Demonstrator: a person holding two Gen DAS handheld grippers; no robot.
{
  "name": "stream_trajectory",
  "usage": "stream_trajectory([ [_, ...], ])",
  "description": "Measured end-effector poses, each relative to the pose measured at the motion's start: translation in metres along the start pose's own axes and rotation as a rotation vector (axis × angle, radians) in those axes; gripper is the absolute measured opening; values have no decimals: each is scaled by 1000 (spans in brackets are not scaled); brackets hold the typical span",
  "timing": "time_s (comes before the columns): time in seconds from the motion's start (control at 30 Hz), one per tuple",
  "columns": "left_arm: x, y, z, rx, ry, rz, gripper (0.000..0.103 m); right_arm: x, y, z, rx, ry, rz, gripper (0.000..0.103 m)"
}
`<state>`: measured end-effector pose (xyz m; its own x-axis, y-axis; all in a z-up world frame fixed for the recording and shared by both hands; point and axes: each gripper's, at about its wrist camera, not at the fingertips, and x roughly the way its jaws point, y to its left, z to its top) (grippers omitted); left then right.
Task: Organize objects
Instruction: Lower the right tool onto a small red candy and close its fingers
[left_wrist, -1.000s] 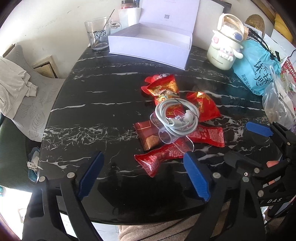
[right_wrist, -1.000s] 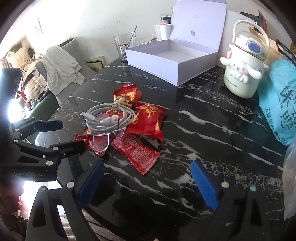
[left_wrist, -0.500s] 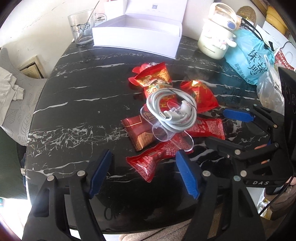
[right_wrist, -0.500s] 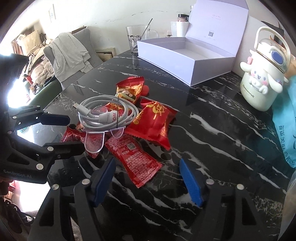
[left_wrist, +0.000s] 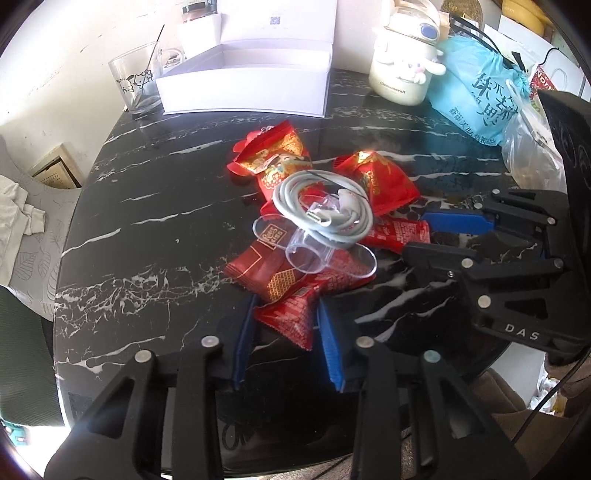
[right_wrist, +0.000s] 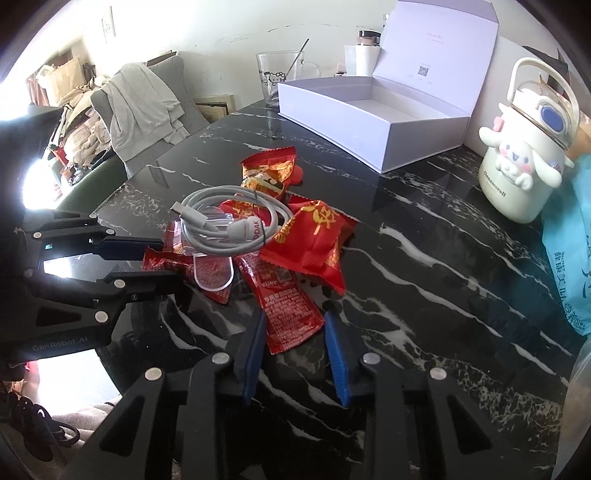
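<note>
A pile of red snack packets lies mid-table, with a coiled grey cable (left_wrist: 325, 210) (right_wrist: 229, 225) and a clear plastic piece (left_wrist: 314, 254) on top. My left gripper (left_wrist: 284, 332) straddles the near end of a long red sachet (left_wrist: 291, 317), blue pads on either side, partly closed, not pinching. My right gripper (right_wrist: 295, 339) straddles the end of a red ketchup sachet (right_wrist: 288, 306), pads apart. Each gripper shows in the other's view: the right one (left_wrist: 443, 236) and the left one (right_wrist: 147, 258). An open white box (left_wrist: 251, 81) (right_wrist: 373, 110) stands at the back.
The table is black marble (left_wrist: 155, 206). A glass mug (left_wrist: 136, 85), a white cartoon kettle (right_wrist: 524, 177) and a blue bag (left_wrist: 480, 99) stand along the back and right. A chair with clothes (right_wrist: 144, 107) is at the left. The near table edge is close under both grippers.
Both grippers moved forward and down to the pile, and their jaws narrowed around the ends of red sachets. The pile has not moved.
</note>
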<state>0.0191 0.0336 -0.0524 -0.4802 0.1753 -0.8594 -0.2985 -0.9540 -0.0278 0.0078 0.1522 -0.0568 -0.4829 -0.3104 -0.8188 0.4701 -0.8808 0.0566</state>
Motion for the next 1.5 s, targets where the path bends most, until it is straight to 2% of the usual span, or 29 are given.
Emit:
stream_trajectory([
  [0.13,-1,1,-3,-5,-4,-24,27,-4,-3,-5,24,3,11,11],
  [0.5,-9,-7,-15,-7,29,-54,27,-22,2,-14,24,-19,26,13],
  [0.57,-11,-6,-17,-14,27,-46,27,-24,3,-12,20,-34,30,24],
  [0.6,-11,-5,-17,-20,24,-42,27,-24,3,-11,21,-41,35,39],
  [0.63,-12,-4,-18,-23,21,-41,28,-22,4,-9,20,-41,39,49],
  [0.67,-11,-4,-18,-25,17,-35,28,-21,5,-8,16,-39,44,49],
  [0.87,-9,-2,-17,-7,17,-25,30,-5,11,-2,-38,-15,57,49],
  [1.07,-11,-4,-13,54,7,-23,43,2,17,1,-86,0,40,49],
  [1.13,-13,-6,-11,83,-14,-19,55,2,19,1,-94,2,33,50],
  [1.2,-14,-7,-10,110,-35,-15,58,3,21,0,-107,4,20,48],
  [1.27,-12,-10,-8,137,-41,-17,58,3,24,0,-127,4,9,38],
  [1.3,-10,-12,-7,153,-39,-20,58,2,24,0,-120,4,18,28],
  [1.43,-2,-17,-8,209,-19,-54,57,2,22,1,-112,8,19,22],
  [1.47,0,-18,-9,219,-9,-66,54,2,21,1,-100,7,19,21],
  [1.5,-1,-18,-10,217,-9,-109,35,2,20,1,-89,6,20,19],
])
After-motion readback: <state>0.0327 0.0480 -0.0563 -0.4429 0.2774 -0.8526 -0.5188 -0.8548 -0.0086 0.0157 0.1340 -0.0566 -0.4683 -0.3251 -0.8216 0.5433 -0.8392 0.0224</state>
